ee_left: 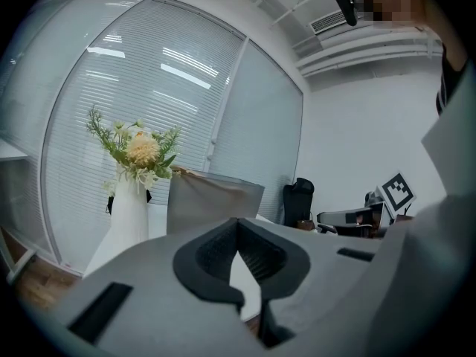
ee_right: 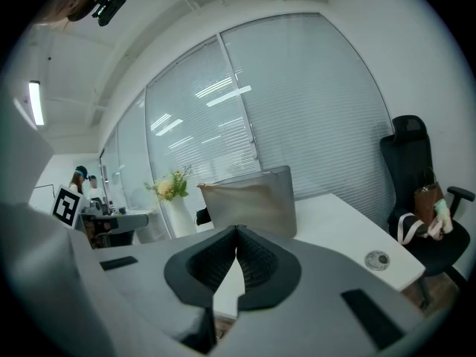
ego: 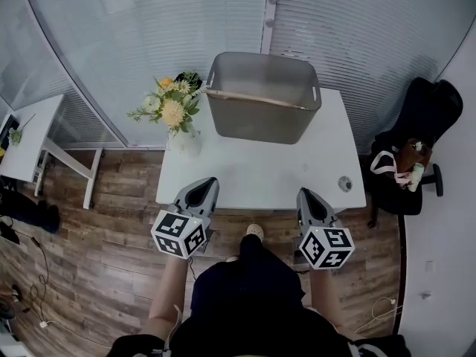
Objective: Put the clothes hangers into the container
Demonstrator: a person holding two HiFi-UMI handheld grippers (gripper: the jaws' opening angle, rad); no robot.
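Well beyond left tongs (ego: pixel 207 184), right tongs (ego: pixel 306 194) (both closed, empty), container (ego: pixel 262 99) on table (ego: pixel 253 177)

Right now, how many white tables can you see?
2. One table stands before the person, bearing the grey container and a flower vase; the other table is at the head view's left edge. More may lie outside view.

No words, numbers or brand names can be read anywhere. The only printed marks are black-and-white square patterns, with no letters: one on the left gripper (ego: pixel 202 190) cube (ego: pixel 178 234) at seven o'clock in the head view, and one on the right gripper (ego: pixel 309 197) cube (ego: pixel 326 247) at five o'clock.
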